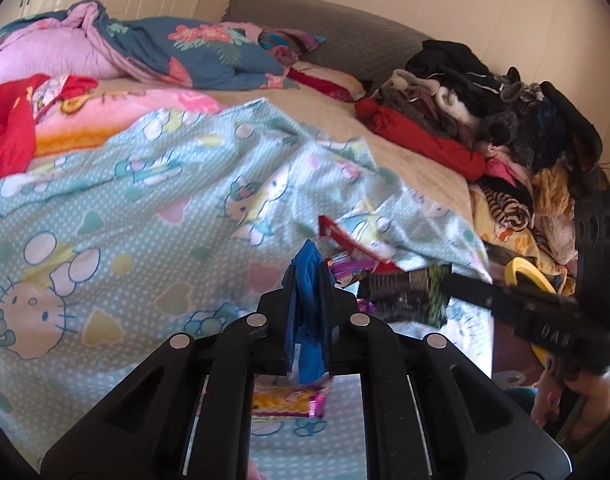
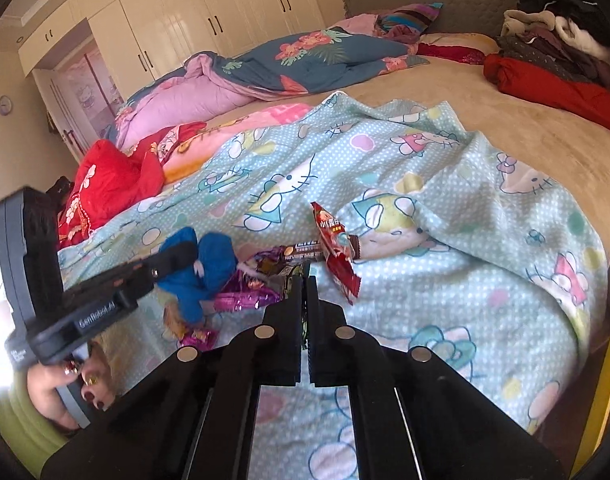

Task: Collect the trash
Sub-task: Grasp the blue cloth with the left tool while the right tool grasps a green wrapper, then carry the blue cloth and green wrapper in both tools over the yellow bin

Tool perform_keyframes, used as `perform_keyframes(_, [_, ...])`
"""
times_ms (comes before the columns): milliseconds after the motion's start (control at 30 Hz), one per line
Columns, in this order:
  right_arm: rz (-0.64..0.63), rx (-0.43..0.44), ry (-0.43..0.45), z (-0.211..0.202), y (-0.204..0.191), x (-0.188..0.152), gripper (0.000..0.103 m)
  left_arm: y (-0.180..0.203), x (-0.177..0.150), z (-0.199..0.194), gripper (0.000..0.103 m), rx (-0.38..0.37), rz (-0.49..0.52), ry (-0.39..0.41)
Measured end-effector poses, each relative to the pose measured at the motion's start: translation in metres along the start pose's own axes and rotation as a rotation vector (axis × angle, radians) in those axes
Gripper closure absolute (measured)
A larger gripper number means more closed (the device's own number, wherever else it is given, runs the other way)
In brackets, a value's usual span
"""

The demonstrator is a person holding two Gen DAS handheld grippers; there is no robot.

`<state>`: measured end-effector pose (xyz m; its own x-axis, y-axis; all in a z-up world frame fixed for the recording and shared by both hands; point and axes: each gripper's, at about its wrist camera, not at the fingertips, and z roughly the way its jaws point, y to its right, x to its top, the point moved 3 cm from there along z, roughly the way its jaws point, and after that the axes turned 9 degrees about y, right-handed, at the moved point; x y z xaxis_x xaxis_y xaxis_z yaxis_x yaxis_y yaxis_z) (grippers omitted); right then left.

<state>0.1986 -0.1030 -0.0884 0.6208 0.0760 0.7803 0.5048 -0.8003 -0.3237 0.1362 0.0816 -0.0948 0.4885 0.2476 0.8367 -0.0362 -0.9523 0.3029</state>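
Left hand-held gripper (image 1: 308,276) is clamped tight on a crumpled blue plastic scrap (image 1: 309,320), thin and wrinkly, bunched between the black pads and sticking out above and below them. Right hand-held gripper (image 2: 305,280) is pinched nearly flat on a thin dark green-and-silver foil wrapper (image 1: 421,292); from its own cam only a sliver of foil shows btwn the pads.

Rest of the trash sits on the bed, on the mint polka-dot cartoon-cat blanket (image 2: 445,208), soft cotton, rumpled into ridges. Glossy red snack packet (image 2: 337,252), long and flat, lies tilted just beyond the right pads. A brown bar wrapper (image 2: 305,251) runs under it. Shiny magenta foil wrappers (image 2: 245,296), crinkled, lie next to the blue scrap. One yellow-and-pink packet (image 1: 289,400) lies flat below the left gripper.

Plush beige bedsheet (image 2: 485,120) further back, w/ a heap of folded clothes (image 1: 485,112) at the right edge & a puffy floral quilt (image 2: 305,60) by the grey padded headboard (image 1: 345,36).
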Motion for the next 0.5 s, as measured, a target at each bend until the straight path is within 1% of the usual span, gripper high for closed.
perform_keyframes(300, [0.013, 0.015, 0.038, -0.033, 0.001, -0.005, 0.101, 0.030, 0.017, -0.012, 0.098, -0.027, 0.057, 0.040])
perform_keyframes(500, [0.030, 0.027, 0.069, -0.052, 0.002, -0.001, 0.101, 0.051, 0.026, -0.018, 0.098, -0.043, 0.081, 0.063])
